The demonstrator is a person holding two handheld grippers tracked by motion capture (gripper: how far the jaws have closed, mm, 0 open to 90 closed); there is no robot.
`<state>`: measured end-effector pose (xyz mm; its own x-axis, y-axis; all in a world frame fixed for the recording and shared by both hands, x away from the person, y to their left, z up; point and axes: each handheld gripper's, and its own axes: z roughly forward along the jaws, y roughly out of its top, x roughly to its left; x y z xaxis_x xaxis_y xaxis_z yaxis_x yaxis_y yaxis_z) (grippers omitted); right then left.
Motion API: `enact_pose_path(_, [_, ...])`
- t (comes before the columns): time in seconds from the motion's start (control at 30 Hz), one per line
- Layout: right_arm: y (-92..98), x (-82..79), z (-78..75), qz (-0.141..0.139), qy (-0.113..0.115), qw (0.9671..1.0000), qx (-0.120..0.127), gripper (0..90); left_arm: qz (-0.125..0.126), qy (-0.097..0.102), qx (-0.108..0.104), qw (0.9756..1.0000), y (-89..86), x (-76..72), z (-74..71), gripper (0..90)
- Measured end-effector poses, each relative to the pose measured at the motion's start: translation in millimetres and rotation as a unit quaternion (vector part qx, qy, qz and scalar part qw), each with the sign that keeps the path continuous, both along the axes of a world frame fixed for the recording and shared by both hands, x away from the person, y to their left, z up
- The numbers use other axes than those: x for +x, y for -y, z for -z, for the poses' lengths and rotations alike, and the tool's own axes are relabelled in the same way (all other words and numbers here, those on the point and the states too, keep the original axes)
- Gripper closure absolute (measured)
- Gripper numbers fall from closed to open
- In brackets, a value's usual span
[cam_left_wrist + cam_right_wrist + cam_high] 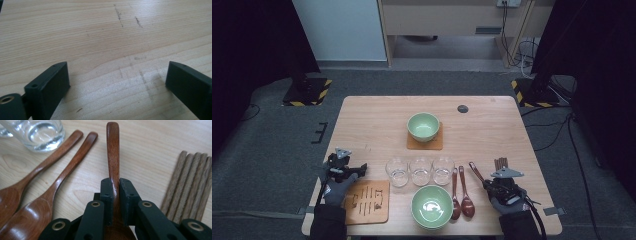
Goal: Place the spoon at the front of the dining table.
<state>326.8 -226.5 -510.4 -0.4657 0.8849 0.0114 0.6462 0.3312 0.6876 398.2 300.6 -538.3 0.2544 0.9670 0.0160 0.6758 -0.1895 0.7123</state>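
Table setting looks partway done. The right gripper (114,195) is pinched on the handle of a wooden spoon (113,152), at the near right of the table (362,115), btw. two other spoons (460,192) and a bundle of chopsticks (501,163). The left gripper (117,80) has its jaws spread over bare wood, holding nothing. Done, by the look of it: far bowl (423,125) on its coaster (near bowl (432,206) has none). Left, probably: placing the held spoon, chopsticks, and three glasses (420,170).

The left claw (117,82) stands wide apart over the scuffed wooden table (100,37).
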Motion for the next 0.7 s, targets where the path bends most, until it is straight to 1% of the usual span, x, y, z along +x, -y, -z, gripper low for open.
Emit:
enact_pose_path(0.1, [0.8,-0.3,-4.3,0.003,0.011,0.9999,0.007,81.8,-0.007,0.0,0.003,1.0,-1.4,-0.9,-1.4,7.7])
enact_pose_path(0.2, [2.3,0.1,-8.5,0.008,0.02,0.9997,0.012,81.8,-0.013,0.012,-0.005,0.9998,-2.6,-2.8,-4.7,9.9])
enact_pose_path(0.37, [6.5,1.9,-16.0,0.014,0.036,0.999,0.022,81.8,-0.018,0.037,-0.018,0.999,-3.1,-7.3,-11.8,12.2])
enact_pose_path(0.43, [8.5,2.5,-20.1,0.017,0.044,0.9985,0.028,81.8,-0.018,0.046,-0.026,0.9985,-2.6,-8.8,-14.0,13.1])
enact_pose_path(0.6, [11.0,4.3,-28.5,0.022,0.06,0.9972,0.039,81.8,-0.009,0.058,-0.031,0.9978,0.2,-12.1,-18.5,14.2])
enact_pose_path(0.7, [11.3,5.9,-33.6,0.023,0.066,0.9966,0.042,81.8,-0.009,0.067,-0.038,0.997,1.7,-13.6,-20.6,14.5])
